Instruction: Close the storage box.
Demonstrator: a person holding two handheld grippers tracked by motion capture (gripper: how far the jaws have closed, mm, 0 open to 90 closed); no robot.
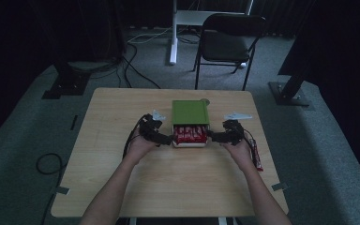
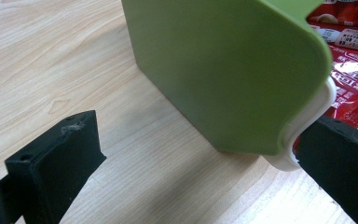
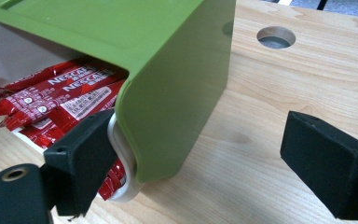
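Green sleeve box (image 1: 190,112) at table (image 1: 122,187) centre, its white drawer (image 1: 190,144) of red sachets (image 1: 189,134) partly out. Left gripper (image 1: 165,139) and right gripper (image 1: 214,137), jaws apart, each touch a drawer corner; sliding evenly should prevent jamming.

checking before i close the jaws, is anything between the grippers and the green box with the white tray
Nothing visible. One jaw of the left gripper and one of the right gripper already sit against the white tray beside the green box.
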